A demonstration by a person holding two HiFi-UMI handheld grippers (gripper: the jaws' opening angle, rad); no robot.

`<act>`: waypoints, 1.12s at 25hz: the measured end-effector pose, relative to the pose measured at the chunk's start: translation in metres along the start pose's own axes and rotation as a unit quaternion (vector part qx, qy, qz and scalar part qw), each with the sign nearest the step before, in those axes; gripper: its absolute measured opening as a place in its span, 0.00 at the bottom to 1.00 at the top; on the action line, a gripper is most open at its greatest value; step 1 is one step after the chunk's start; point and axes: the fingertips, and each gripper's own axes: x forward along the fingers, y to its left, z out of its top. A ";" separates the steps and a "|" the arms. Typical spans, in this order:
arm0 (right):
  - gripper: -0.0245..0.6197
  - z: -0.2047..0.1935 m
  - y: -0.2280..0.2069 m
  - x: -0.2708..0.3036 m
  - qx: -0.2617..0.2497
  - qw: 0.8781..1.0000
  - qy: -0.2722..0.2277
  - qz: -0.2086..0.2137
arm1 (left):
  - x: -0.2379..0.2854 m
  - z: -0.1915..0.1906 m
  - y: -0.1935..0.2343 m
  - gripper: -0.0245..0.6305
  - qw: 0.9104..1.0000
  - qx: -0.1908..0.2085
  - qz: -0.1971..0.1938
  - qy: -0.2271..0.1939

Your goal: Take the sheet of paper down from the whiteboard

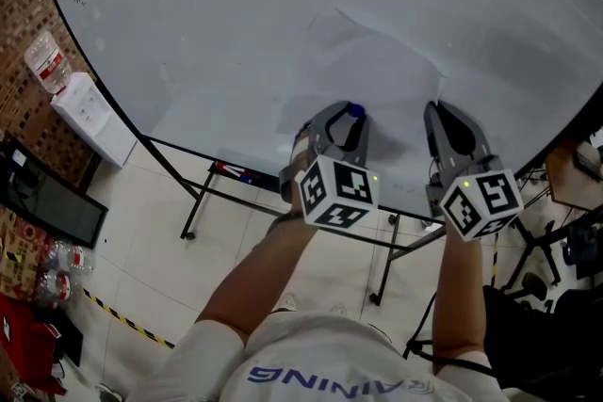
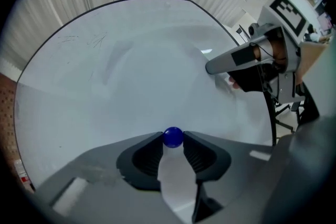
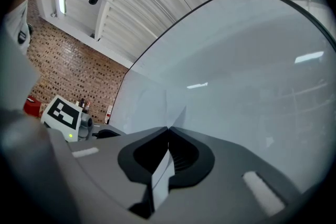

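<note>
A white sheet of paper [image 1: 391,82] lies flat against the whiteboard [image 1: 236,14] and barely stands out from it. A small blue ball magnet [image 1: 354,110] sits at the sheet's lower left. My left gripper [image 1: 350,114] has its two tips pressed on either side of that magnet [image 2: 172,137]. My right gripper [image 1: 435,110] is to the right of it, shut on the paper's edge. In the right gripper view the sheet [image 3: 153,107] creases into the closed tips [image 3: 168,129]. The left gripper view shows the right gripper [image 2: 211,67] touching the board.
The whiteboard stands on a black metal frame [image 1: 193,212] over a tiled floor. A white water dispenser [image 1: 89,113] stands by the brick wall at left, with a dark screen [image 1: 52,202] nearer. Black stands and cables [image 1: 556,240] crowd the right side.
</note>
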 end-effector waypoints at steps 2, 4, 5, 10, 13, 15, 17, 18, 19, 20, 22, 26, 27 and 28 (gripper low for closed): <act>0.05 -0.001 0.000 -0.001 0.002 1.000 -0.001 0.002 | 0.000 0.000 0.000 0.24 1.000 -0.021 -0.012 -0.004; 0.05 -0.002 -0.001 -0.003 0.004 1.000 -0.002 0.002 | -0.001 0.001 0.000 0.24 0.999 -0.037 -0.022 -0.006; 0.05 -0.001 -0.002 -0.004 0.005 1.000 -0.004 0.001 | -0.003 0.001 0.001 0.24 0.999 -0.044 -0.027 -0.007; 0.05 -0.002 -0.005 -0.012 0.006 1.000 -0.005 -0.006 | -0.013 0.001 0.006 0.24 0.995 -0.089 -0.044 -0.018; 0.05 -0.005 -0.004 -0.019 0.005 1.000 -0.001 -0.010 | -0.023 0.009 0.012 0.24 0.991 -0.114 -0.057 -0.033; 0.05 -0.007 -0.003 -0.025 0.005 1.000 0.003 -0.013 | -0.033 0.014 0.017 0.24 0.988 -0.133 -0.063 -0.043; 0.05 -0.011 -0.002 -0.033 0.009 1.000 0.007 -0.017 | -0.043 0.014 0.023 0.24 0.985 -0.149 -0.066 -0.051; 0.05 -0.014 -0.002 -0.038 0.011 1.000 0.009 -0.020 | -0.048 0.013 0.026 0.24 0.984 -0.157 -0.066 -0.055; 0.05 -0.017 -0.002 -0.043 0.013 1.000 0.012 -0.023 | -0.053 0.012 0.030 0.24 0.983 -0.164 -0.065 -0.058; 0.05 -0.019 -0.002 -0.049 0.016 0.999 0.014 -0.026 | -0.058 0.010 0.033 0.24 0.982 -0.169 -0.063 -0.060; 0.05 -0.025 -0.002 -0.063 0.022 0.999 0.019 -0.033 | -0.068 0.006 0.039 0.24 0.980 -0.177 -0.059 -0.062; 0.05 -0.039 -0.003 -0.090 0.034 0.997 0.035 -0.052 | -0.087 -0.008 0.044 0.24 0.979 -0.193 -0.057 -0.045; 0.05 -0.042 -0.004 -0.096 0.036 0.997 0.038 -0.057 | -0.089 -0.011 0.045 0.24 0.978 -0.195 -0.055 -0.044; 0.05 -0.045 -0.005 -0.100 0.038 0.996 0.041 -0.063 | -0.090 -0.014 0.045 0.24 0.978 -0.197 -0.054 -0.043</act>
